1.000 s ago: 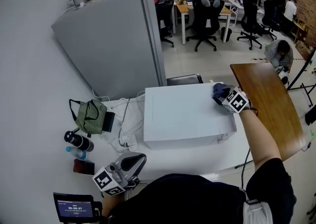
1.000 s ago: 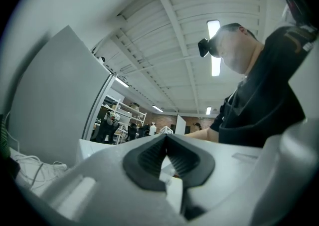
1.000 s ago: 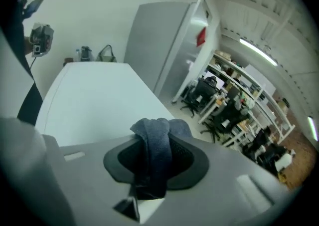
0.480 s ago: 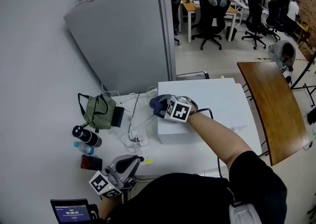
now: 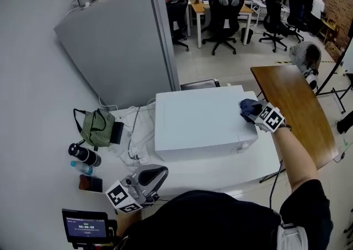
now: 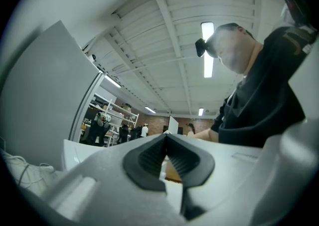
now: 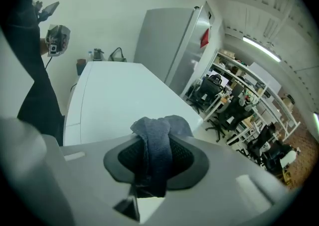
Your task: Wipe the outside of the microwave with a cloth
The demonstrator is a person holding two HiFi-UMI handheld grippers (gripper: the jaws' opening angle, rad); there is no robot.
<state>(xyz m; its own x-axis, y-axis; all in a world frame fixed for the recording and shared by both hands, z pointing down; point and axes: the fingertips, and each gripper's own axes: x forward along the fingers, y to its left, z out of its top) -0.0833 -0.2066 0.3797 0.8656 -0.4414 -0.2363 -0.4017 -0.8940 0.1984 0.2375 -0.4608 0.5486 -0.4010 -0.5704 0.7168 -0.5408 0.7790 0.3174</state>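
The white microwave (image 5: 198, 122) stands on a white table, its flat top facing up. My right gripper (image 5: 252, 110) is shut on a dark blue cloth (image 5: 248, 106) and presses it onto the right end of the microwave's top. In the right gripper view the cloth (image 7: 155, 145) hangs bunched between the closed jaws, with the microwave's top (image 7: 114, 100) stretching away beyond it. My left gripper (image 5: 150, 176) rests low at the table's front edge, jaws closed together and holding nothing; in its own view the left gripper (image 6: 165, 151) points up toward the ceiling.
A grey refrigerator (image 5: 121, 50) stands behind the microwave. A green bag (image 5: 96, 127), a dark bottle (image 5: 83, 155) and white cables (image 5: 135, 133) lie left of it. A brown wooden tabletop (image 5: 292, 105) sits to the right. Office chairs and desks fill the background.
My right gripper swept the cloth from the microwave's right end to its left front corner and is now back at the right end. The left gripper stayed put.
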